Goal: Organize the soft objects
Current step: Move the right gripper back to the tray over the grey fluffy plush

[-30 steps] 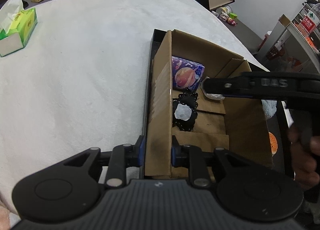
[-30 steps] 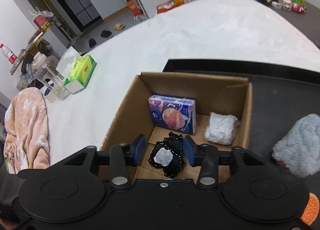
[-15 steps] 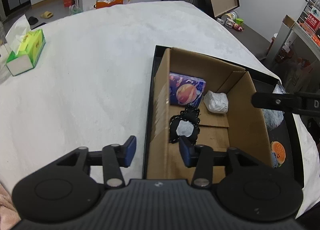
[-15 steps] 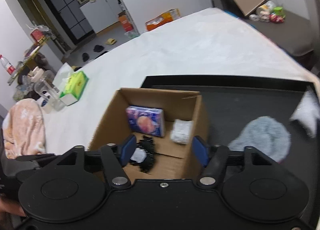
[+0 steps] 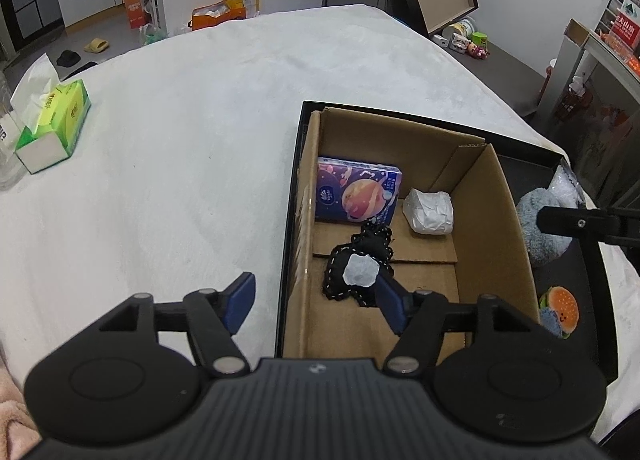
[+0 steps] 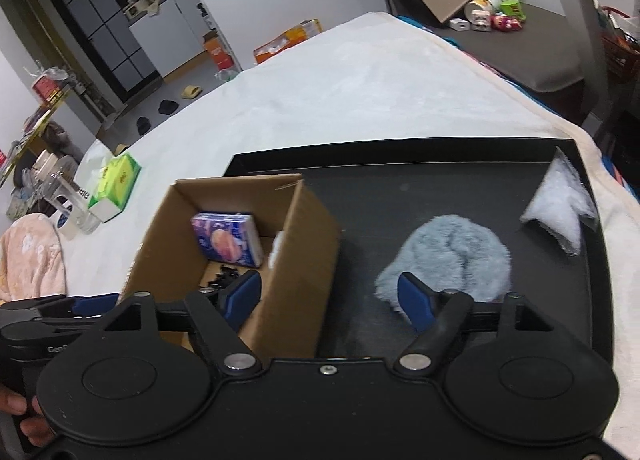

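An open cardboard box (image 5: 496, 196) (image 6: 308, 244) stands on a black tray (image 6: 400, 188). Inside lie a purple tissue pack (image 5: 356, 194) (image 6: 228, 238), a white wad (image 5: 428, 212) and a black pouch with a white patch (image 5: 358, 268). My left gripper (image 5: 314, 304) is open and empty, straddling the box's left wall. My right gripper (image 6: 330, 304) is open and empty above the tray, between the box and a grey-blue fluffy thing (image 6: 452, 256) (image 5: 540, 228). A white plastic bag (image 6: 560, 208) lies at the tray's far right. A burger plush (image 5: 558, 310) lies by the box.
A green tissue box (image 5: 52, 120) (image 6: 116, 184) and a clear jar (image 6: 70, 204) stand at the left on the white cloth-covered table (image 5: 180, 140). A pink towel (image 6: 28, 256) lies at the left edge. Shelves and floor clutter surround the table.
My left gripper let go of the box wall and opened. My right gripper opened, left the black pouch in the box and swung right over the tray toward the fluffy thing.
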`<state>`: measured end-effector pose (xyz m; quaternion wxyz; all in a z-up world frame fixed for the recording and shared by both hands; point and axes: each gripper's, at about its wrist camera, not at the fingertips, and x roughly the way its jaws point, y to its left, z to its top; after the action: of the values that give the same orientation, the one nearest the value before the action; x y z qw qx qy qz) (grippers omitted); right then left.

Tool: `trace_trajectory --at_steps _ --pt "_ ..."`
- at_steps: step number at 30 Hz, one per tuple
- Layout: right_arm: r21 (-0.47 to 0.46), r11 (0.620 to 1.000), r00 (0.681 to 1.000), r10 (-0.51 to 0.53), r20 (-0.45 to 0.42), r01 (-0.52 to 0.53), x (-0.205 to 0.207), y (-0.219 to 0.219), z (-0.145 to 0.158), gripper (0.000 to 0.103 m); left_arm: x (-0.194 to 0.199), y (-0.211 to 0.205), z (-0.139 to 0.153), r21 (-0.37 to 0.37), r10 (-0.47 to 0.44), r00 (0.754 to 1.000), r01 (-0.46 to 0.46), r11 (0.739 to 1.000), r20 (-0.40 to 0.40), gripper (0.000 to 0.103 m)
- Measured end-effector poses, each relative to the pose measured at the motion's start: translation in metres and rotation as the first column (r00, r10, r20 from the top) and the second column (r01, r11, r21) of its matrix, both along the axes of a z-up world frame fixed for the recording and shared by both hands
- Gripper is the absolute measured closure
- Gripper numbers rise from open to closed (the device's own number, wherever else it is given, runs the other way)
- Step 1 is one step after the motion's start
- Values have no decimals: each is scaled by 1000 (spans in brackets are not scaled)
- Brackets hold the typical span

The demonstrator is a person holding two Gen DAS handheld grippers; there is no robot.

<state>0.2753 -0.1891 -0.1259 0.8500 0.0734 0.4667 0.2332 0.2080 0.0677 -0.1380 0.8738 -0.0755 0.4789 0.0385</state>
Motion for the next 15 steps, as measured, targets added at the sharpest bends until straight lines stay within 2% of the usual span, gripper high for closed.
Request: trace_trajectory --at_steps 4,8,15 --pt "-5 1000 1000 -18 -2 18 7 -9 -5 23 4 -5 0 34 1 1000 -1 999 -6 31" --pt "-15 999 999 -39 -7 39 13 -18 -11 19 8 -8 -2 35 -5 1000 6 999 -13 22" --pt "-61 994 996 -88 -10 87 23 -31 -25 5 15 -14 -5 38 -19 1000 20 999 -23 19"
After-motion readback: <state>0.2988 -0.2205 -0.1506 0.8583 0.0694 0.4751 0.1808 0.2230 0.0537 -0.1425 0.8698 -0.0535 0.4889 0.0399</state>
